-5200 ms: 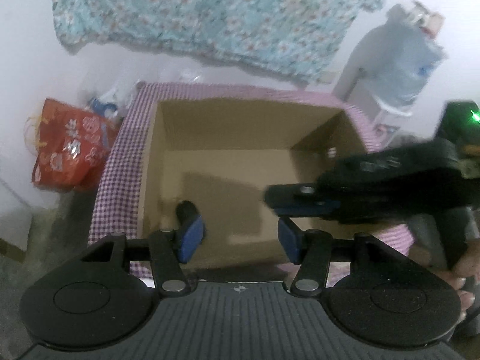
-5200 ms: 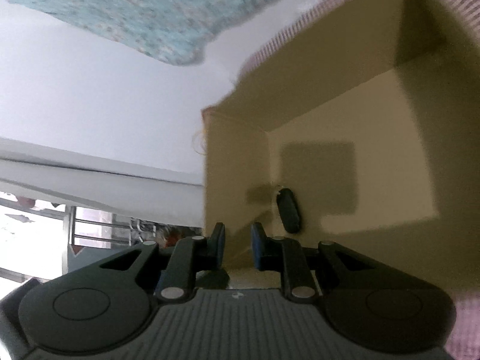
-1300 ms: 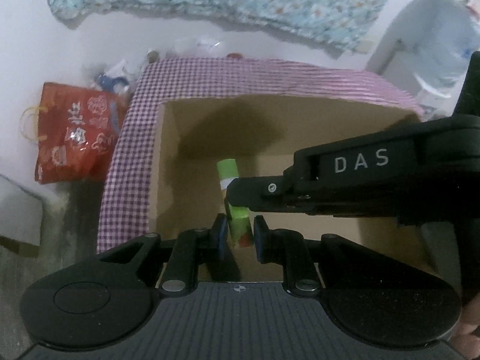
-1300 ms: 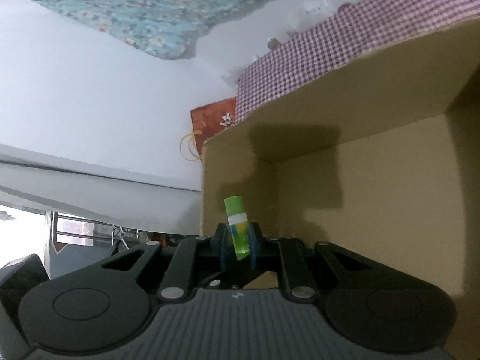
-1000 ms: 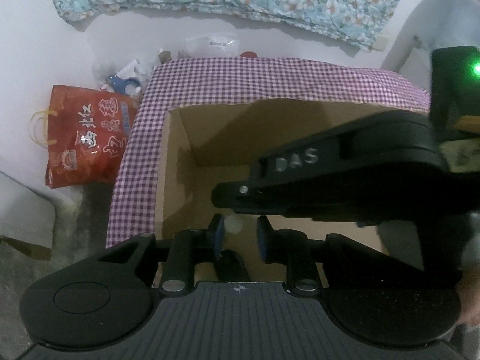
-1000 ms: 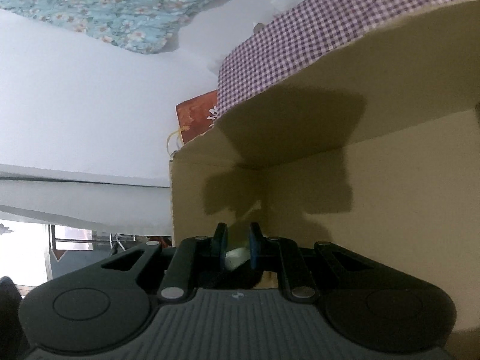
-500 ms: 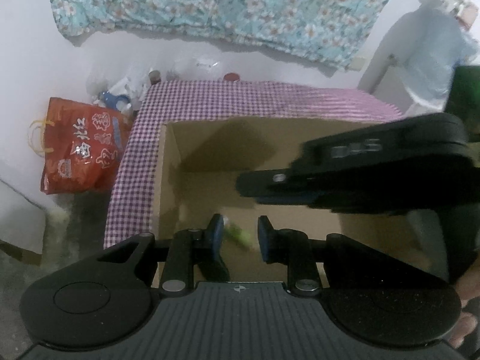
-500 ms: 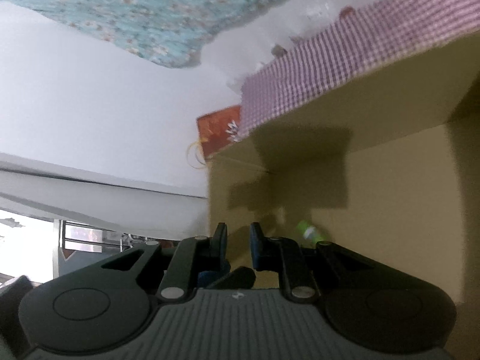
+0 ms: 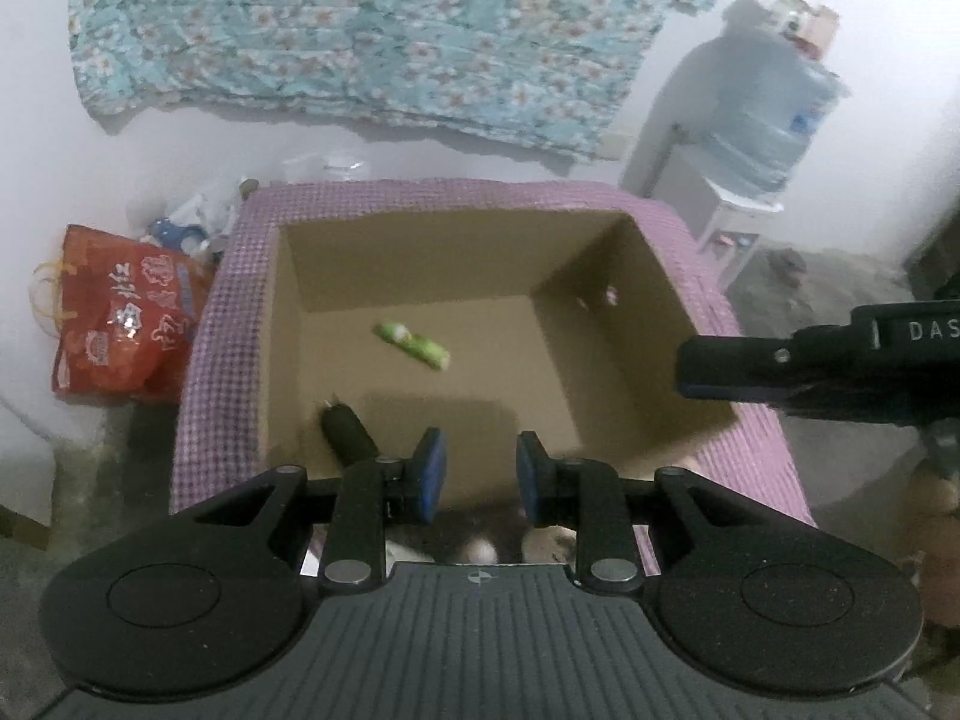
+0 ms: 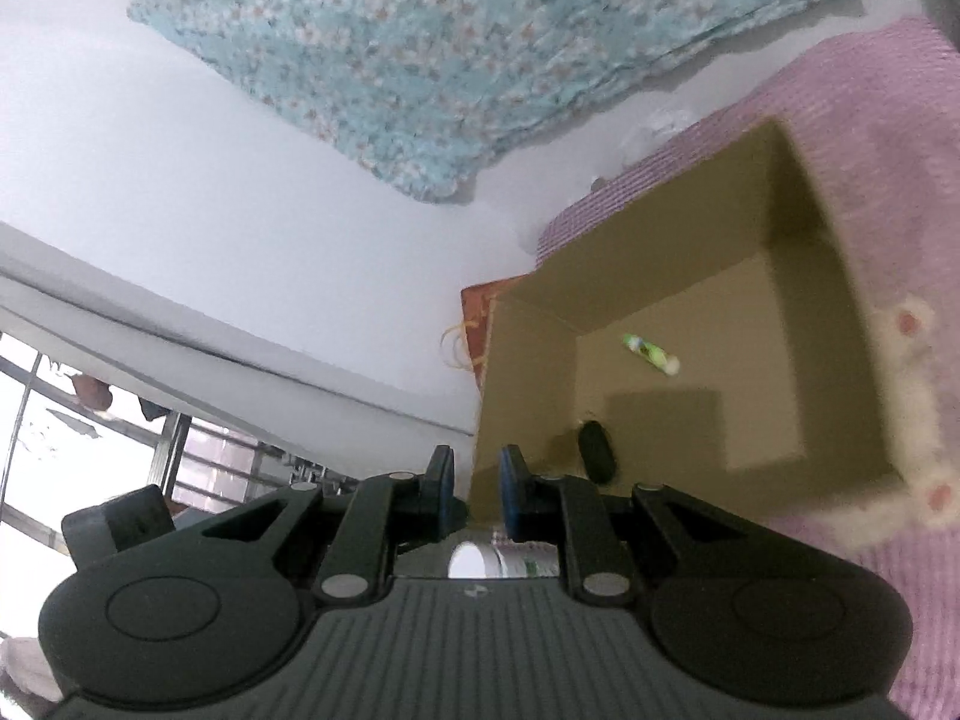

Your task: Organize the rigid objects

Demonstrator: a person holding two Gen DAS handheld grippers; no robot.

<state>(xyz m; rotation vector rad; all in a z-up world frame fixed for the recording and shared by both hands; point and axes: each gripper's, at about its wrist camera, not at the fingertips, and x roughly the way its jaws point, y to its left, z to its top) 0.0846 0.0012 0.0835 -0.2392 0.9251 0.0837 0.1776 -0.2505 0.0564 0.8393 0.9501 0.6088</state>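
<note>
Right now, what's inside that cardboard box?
Two things lie on the floor of the cardboard box: a green tube towards the back and a dark oblong object in the near left corner. The near wall and the left claw hide the floor closest to the camera.

A floral turquoise cloth (image 9: 384, 30) hangs on the white wall at the far side. On the floor at the left sits a red printed bag (image 9: 129, 324), with small clutter (image 9: 192, 222) just beyond it. At the far right a water jug (image 9: 774, 120) stands on a white stand (image 9: 729, 222). A barred window (image 10: 90, 426) shows at the left in the right wrist view.
</note>
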